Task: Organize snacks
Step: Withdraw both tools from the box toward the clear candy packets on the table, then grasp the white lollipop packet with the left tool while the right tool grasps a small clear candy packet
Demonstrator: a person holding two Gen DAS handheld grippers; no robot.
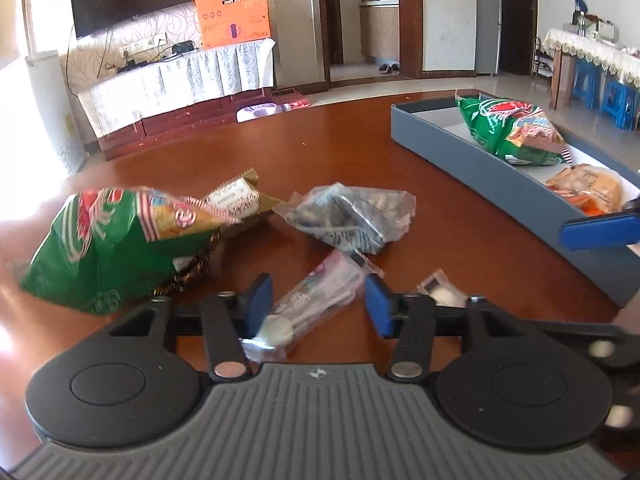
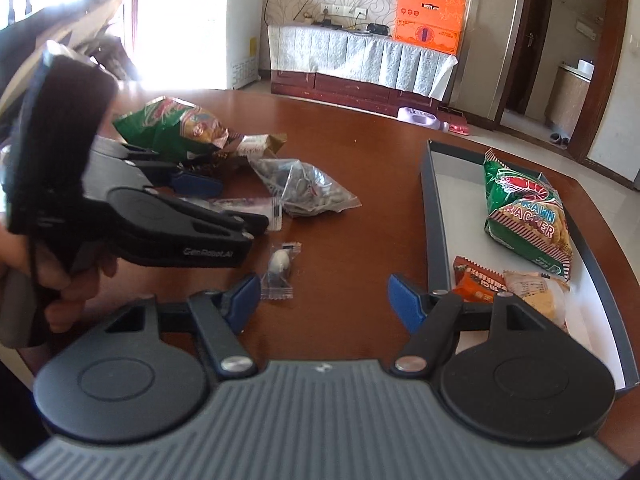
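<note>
Wrapper (image 1: 316,300): light, crinkly, slippery; my left tongs (image 1: 316,304) straddle its middle, not pinching; right tongs (image 2: 322,300) open, empty.

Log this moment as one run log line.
left gripper: astride long clear snack packet, not clamped | right gripper: open, empty | grey tray: partly filled

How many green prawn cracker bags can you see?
2. One green bag lies inside the grey tray; the other green bag sits on the table with the loose snacks. None seems hidden.
</note>
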